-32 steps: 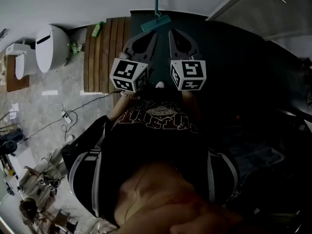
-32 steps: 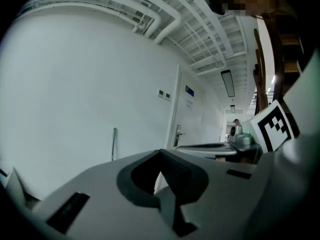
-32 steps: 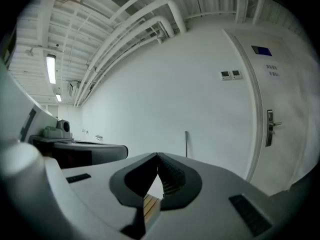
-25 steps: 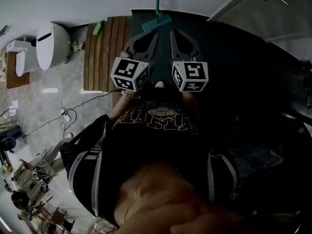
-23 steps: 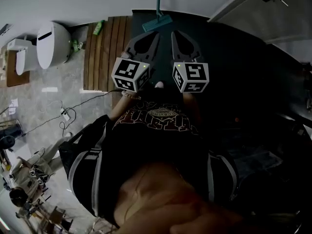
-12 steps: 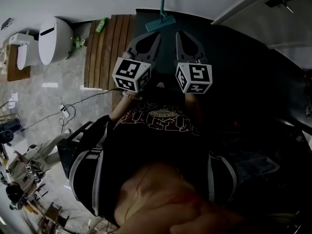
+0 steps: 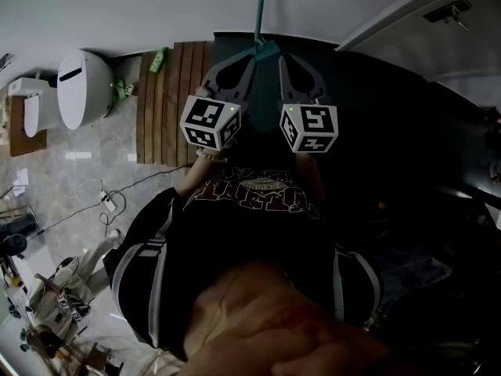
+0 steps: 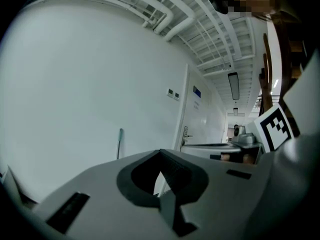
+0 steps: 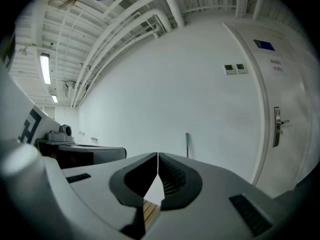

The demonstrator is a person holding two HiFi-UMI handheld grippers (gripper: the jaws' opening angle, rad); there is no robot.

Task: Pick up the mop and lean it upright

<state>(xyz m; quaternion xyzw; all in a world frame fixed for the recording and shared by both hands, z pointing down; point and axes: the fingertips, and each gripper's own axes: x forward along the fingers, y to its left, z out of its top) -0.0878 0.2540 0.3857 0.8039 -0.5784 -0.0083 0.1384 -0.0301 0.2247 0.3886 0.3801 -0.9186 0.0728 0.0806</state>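
Both claws are out front, side by side. The left gripper [image 7: 247, 56] has its jaws pressed together on nothing, and the right gripper [image 7: 285, 56] is the same, tips meeting empty. There's open dark floor [image 7: 376, 116] to the right and a wooden slat mat [image 7: 168, 92] to the left (toilet [image 7: 78, 84] further left again). Ahead, between the two tips, is the mop [image 7: 261, 22]. Its head is down at the foot of the white wall [image 7: 156, 6] and its handle runs straight up against it, clear of both claws.

Nothing legible anywhere. Shirt print [image 7: 262, 188] has lettering, but it's upside down and too dark to read. Blue door sign [image 9: 263, 45] and the small lines beneath it are too tiny.
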